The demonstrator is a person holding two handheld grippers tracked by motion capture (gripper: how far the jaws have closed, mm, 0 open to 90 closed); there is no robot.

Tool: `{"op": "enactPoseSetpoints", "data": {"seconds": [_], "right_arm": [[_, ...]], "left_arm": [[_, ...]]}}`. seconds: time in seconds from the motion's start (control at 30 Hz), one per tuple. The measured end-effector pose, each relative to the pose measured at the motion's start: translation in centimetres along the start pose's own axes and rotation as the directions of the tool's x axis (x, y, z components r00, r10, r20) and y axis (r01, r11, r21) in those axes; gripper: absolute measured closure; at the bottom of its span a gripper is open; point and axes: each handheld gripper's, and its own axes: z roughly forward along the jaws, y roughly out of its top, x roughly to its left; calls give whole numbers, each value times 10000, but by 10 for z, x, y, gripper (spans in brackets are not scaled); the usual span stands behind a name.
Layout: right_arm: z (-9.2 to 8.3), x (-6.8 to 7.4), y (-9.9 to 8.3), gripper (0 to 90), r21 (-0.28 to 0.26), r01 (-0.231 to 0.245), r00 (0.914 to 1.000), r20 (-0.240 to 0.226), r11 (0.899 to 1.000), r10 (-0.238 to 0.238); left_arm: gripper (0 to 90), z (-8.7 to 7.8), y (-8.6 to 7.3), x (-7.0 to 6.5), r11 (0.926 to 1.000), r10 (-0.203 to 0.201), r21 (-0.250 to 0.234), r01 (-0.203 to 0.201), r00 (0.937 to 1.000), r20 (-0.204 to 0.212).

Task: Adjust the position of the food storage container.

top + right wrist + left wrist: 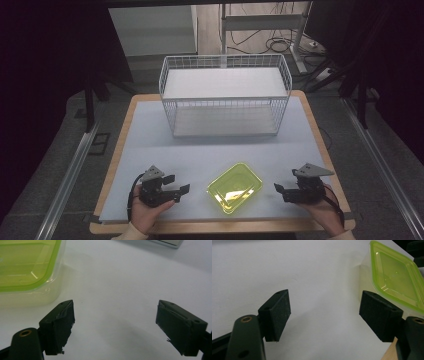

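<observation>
Item: one shallow rectangular container of clear plastic with a translucent lime-green lid [235, 187], lid on, lying flat and turned cornerwise at the near middle of the pale grey surface [150, 145]. It lies between the two hand-held tools and touches neither. Left gripper [176, 188]: held low over the surface just left of the container, black fingers [277, 312] spread wide with nothing between them; in the left gripper view the container's lid rim [387, 280] runs just beyond the finger nearer the container, close beside it but apart. Right gripper [279, 191]: held low just right of the container, fingers [58, 325] likewise wide and empty; in the right gripper view the container's clear wall [30, 297] sits ahead and to one side of the open gap. Further fitting: a white wire basket rack with two flat white shelves [225, 95], standing at the far middle of the surface, well apart from the container, both shelves bare. Step in hand, as judged: approach, both tools flanking the container before any grasp. Next move, as judged: one gripper or both must close in on the container's edge, the fingers set to straddle lid rim and wall before closing; the smooth, shallow plastic looks liable to slide if nudged from one side, and the wire rack seems the probable destination.
</observation>
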Motion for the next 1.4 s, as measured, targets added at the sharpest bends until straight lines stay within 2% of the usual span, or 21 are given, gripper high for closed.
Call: {"op": "enactPoseSetpoints", "data": {"seconds": [0.27,0.3,0.37,0.4,0.5,0.53,0.63,0.67,0.7,0.77,0.8,0.87,0.9,1.0,1.03,1.07,1.17,1.2,1.23,1.27,1.4], "right_arm": [[-9,-2,-1,225,-342,-26,9999,-129,9994,22],[-13,-2,1,264,-388,-78,9997,-219,9992,70],[-15,-1,1,280,-368,-70,9994,-337,9993,58],[-19,1,2,328,-350,70,9987,-492,9994,-87],[-23,5,3,429,-319,411,9977,-524,9986,-428],[-23,5,3,429,-319,411,9977,-524,9986,-428],[-24,8,5,602,-100,823,9934,-798,9966,-829],[-24,8,5,602,-100,823,9934,-798,9966,-829],[-25,8,5,643,-3,983,9914,-870,9952,-979],[-25,10,5,752,189,1348,9856,-1058,9907,-1320],[-26,12,5,828,337,1595,9801,-1253,9866,-1541],[-27,16,7,894,324,1801,9741,-1445,9831,-1737],[-27,16,7,894,324,1801,9741,-1445,9831,-1737],[-29,29,11,900,297,2175,9592,-1915,9756,-2080],[-29,29,11,900,297,2175,9592,-1915,9756,-2080],[-29,33,11,900,286,2271,9545,-2049,9734,-2167],[-26,45,13,900,228,2578,9362,-2530,9659,-2439],[-24,53,14,900,234,2753,9239,-2829,9611,-2578],[-24,53,14,900,234,2753,9239,-2829,9611,-2578],[-23,56,14,900,274,2803,9187,-2974,9595,-2599],[-15,75,14,900,382,3250,8877,-3570,9449,-2909]], "left_arm": [[247,3,1,1,9999,104,119,-105,9999,94],[247,1,0,1,10000,76,56,-77,9999,79],[247,0,0,1,10000,48,24,-49,10000,75],[247,0,0,2,10000,48,0,-48,10000,62],[247,-1,0,2,10000,-2,-23,2,10000,12],[247,-1,0,2,10000,-2,-23,2,10000,12],[247,1,0,1,9999,96,43,-96,10000,17],[246,1,0,1,9999,96,43,-96,10000,17],[246,1,0,1,10000,81,43,-81,10000,11],[246,1,0,1,10000,72,31,-72,10000,2],[246,1,0,1,10000,68,40,-68,10000,0],[246,1,0,1,10000,79,48,-79,10000,-5],[246,1,0,1,10000,79,48,-79,10000,-5],[246,1,0,1,9999,113,26,-113,9999,21],[246,1,0,1,9999,114,39,-114,9999,19],[246,1,0,1,9999,113,42,-113,9999,21],[245,1,0,1,10000,60,31,-60,10000,41],[244,1,0,1,10000,63,38,-63,10000,41],[244,1,0,1,10000,63,38,-63,10000,41],[244,1,0,1,10000,66,42,-66,10000,35],[244,1,0,1,10000,64,29,-64,10000,45]]}}
